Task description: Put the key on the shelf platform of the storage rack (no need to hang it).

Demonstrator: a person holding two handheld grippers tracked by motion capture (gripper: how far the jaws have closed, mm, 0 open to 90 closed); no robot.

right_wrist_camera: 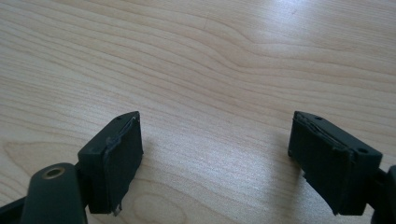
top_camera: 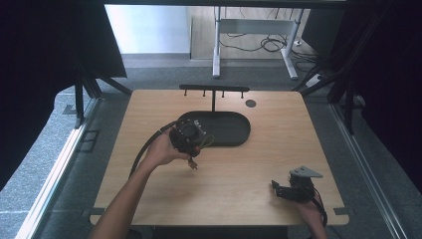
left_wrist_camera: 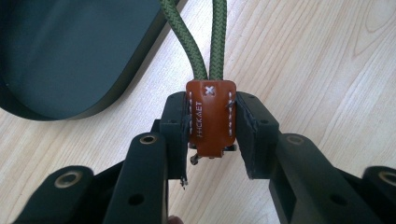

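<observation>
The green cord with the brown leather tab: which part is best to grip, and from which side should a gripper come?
Probably the brown leather tab: flat and stiff where the green cord is round. Come from the tab's free end, one pad on each long edge, as the left gripper holds it now. The cord loop then stays free.

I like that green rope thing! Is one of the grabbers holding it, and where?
Yes. The left gripper pinches the keychain's brown leather tab, where its green cord loop comes out. The right gripper is open, holding nothing.
</observation>
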